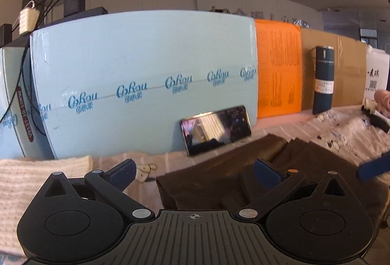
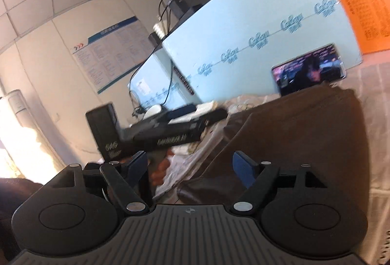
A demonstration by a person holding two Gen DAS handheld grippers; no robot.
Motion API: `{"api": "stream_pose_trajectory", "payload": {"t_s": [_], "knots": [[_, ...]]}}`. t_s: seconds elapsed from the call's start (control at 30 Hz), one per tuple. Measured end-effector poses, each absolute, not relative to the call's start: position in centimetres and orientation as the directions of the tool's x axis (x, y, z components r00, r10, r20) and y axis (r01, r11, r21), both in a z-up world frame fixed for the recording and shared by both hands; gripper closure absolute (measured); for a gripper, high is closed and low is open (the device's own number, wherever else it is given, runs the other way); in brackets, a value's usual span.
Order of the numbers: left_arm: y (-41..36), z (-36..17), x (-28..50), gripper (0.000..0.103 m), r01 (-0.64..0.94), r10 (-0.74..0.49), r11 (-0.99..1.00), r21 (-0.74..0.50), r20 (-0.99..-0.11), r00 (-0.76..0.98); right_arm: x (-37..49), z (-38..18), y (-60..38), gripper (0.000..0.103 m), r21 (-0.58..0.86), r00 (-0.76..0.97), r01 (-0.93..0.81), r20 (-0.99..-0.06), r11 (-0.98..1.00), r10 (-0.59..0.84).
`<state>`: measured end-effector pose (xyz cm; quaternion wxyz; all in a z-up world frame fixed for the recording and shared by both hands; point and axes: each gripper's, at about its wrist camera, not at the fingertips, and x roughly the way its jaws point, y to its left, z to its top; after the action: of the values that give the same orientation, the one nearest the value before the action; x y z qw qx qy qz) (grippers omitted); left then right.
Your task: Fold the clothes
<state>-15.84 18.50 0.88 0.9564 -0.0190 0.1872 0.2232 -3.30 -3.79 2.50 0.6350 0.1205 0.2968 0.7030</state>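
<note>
A dark brown garment (image 1: pixel 219 179) lies partly folded on the striped cloth-covered table; it also shows in the right wrist view (image 2: pixel 304 133). My left gripper (image 1: pixel 195 172) is open and empty, just above the garment's near left edge. My right gripper (image 2: pixel 192 167) is open and empty, tilted, over the garment's near edge. The left gripper's black body (image 2: pixel 168 133) shows in the right wrist view, left of the garment. A blue fingertip of the right gripper (image 1: pixel 373 167) shows at the right edge of the left wrist view.
A light blue carton (image 1: pixel 146 75) stands along the back with a phone (image 1: pixel 217 128) leaning on it. An orange sheet (image 1: pixel 279 70), a cardboard box (image 1: pixel 346 70) and a dark blue flask (image 1: pixel 323 80) stand to the right. A cream knit (image 1: pixel 36 182) lies at left, a white printed garment (image 1: pixel 341 128) at right.
</note>
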Motion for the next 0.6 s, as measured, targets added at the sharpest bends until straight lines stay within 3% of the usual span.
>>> {"api": "stream_pose_trajectory", "payload": {"t_s": [0.1,0.2,0.37,0.5,0.6], "knots": [[18.4,0.2,-16.5,0.0,-0.45,0.387,0.891,-0.064,-0.412,0.825,-1.5,2.5,-5.2,0.019,0.533,0.035,-0.832,-0.221,0.151,0.975],[18.1,0.1,-17.0,0.0,-0.437,0.347,0.889,-0.136,-0.422,0.837,0.4,1.5,-5.2,0.019,0.517,0.195,-0.79,-0.298,0.329,0.935],[16.5,-0.8,-16.0,0.0,-0.377,0.33,0.926,-0.022,-0.437,0.837,3.0,-1.1,-3.7,0.019,0.565,0.231,-0.695,-0.409,0.444,0.883],[16.6,-2.1,-15.1,0.0,-0.41,0.387,0.909,0.068,-0.501,0.774,3.1,-1.6,-3.7,0.019,0.545,0.249,-0.69,-0.439,0.477,0.863],[17.2,-2.6,-15.1,0.0,-0.406,0.367,0.913,0.044,-0.528,0.766,3.1,-1.9,-3.5,0.019,0.54,0.241,-0.691,-0.456,0.481,0.857]]}}
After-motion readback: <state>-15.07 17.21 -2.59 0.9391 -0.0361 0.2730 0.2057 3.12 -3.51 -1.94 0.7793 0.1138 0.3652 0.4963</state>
